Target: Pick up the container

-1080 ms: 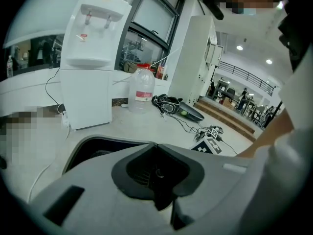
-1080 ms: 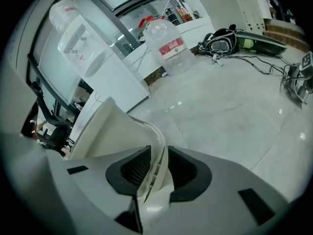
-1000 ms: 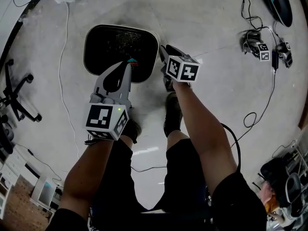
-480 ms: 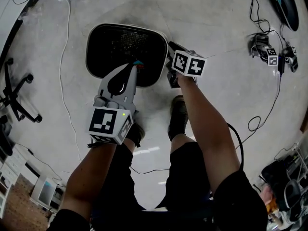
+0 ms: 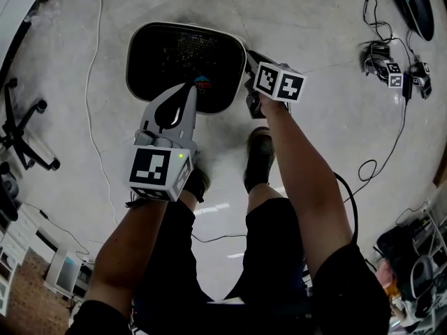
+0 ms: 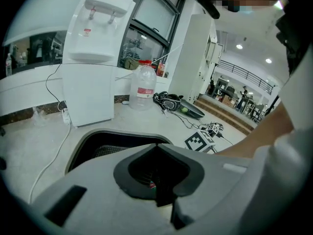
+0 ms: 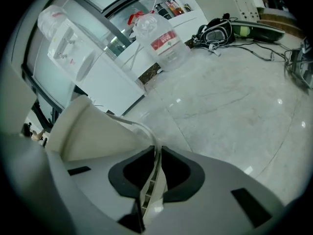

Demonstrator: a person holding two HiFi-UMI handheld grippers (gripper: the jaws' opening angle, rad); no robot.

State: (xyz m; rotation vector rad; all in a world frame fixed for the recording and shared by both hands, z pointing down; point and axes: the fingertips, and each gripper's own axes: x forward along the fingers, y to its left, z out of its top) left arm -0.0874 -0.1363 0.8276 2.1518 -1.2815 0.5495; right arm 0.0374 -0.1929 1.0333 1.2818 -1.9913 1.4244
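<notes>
The container (image 5: pixel 143 37) is a white-rimmed bin with a black inside, standing on the floor in front of the person's feet. My right gripper (image 5: pixel 248 60) is shut on its right rim; in the right gripper view the thin white rim (image 7: pixel 155 156) runs between the closed jaws, with the cream outer wall (image 7: pixel 93 131) to the left. My left gripper (image 5: pixel 190 91) hangs over the bin's near edge, shut and holding nothing. Past the left gripper (image 6: pixel 159 150) shows the container's dark opening (image 6: pixel 105 143). A small red and teal item (image 5: pixel 202 82) lies inside.
A white water dispenser (image 6: pixel 95 58) and a large water bottle (image 6: pixel 143 87) stand beyond the bin. Cables and spare marker grippers (image 5: pixel 391 72) lie at the right on the floor. An office chair base (image 5: pixel 21 131) is at the left. The person's shoes (image 5: pixel 260 152) are just behind the bin.
The right gripper and the bin's right rim have shifted up and right in the head view, and the bin looks slightly larger. The left gripper stays shut over the near edge.
</notes>
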